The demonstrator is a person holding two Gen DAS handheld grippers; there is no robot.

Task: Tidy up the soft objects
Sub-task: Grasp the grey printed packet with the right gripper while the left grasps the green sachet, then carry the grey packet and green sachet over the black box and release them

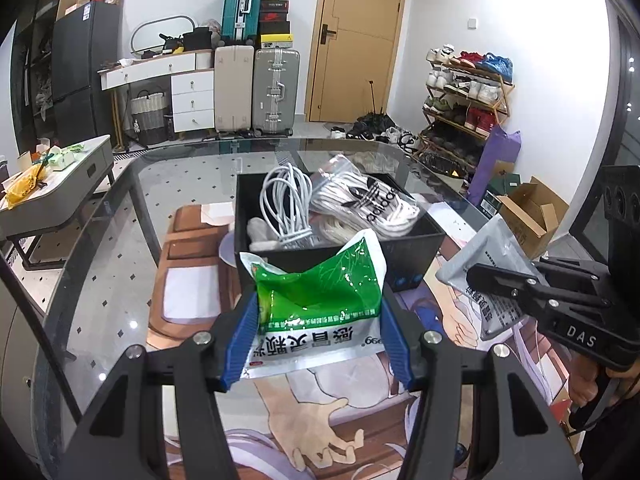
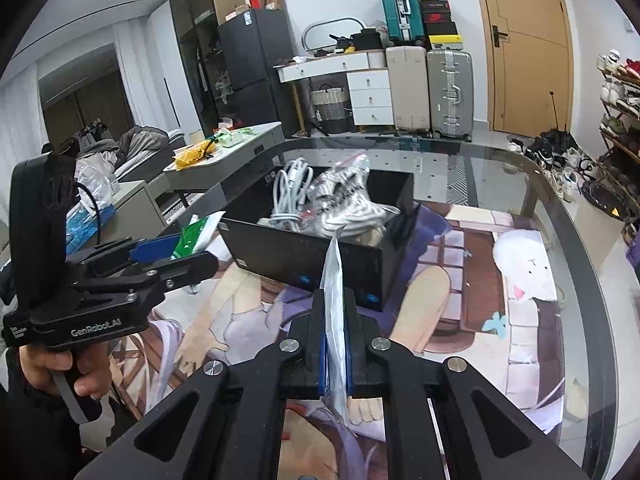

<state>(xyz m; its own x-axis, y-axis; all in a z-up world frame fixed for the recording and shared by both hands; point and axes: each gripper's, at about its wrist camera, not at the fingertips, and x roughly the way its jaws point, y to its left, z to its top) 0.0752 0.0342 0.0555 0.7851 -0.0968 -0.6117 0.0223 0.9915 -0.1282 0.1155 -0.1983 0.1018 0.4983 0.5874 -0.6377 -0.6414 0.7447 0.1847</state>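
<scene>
My left gripper (image 1: 318, 332) is shut on a green and white sachet (image 1: 320, 300), held above the printed mat just in front of the black box (image 1: 416, 258). The box holds a coil of white cable (image 1: 286, 204) and a clear bag of white laces (image 1: 368, 200). My right gripper (image 2: 335, 340) is shut on a thin silver-grey pouch (image 2: 334, 280), seen edge-on, near the box's front wall (image 2: 304, 256). In the left wrist view the right gripper (image 1: 492, 280) with the grey pouch (image 1: 484, 252) is at the right of the box. The left gripper (image 2: 176, 248) shows at the left with the green sachet (image 2: 196, 236).
The box stands on a printed mat (image 2: 480, 264) over a glass table (image 2: 576, 240). A person's hand (image 2: 60, 364) holds the left gripper's handle. Beyond the table are a low grey table (image 1: 60, 184), suitcases (image 1: 276, 88), a shoe rack (image 1: 464, 92) and cardboard boxes (image 1: 528, 212).
</scene>
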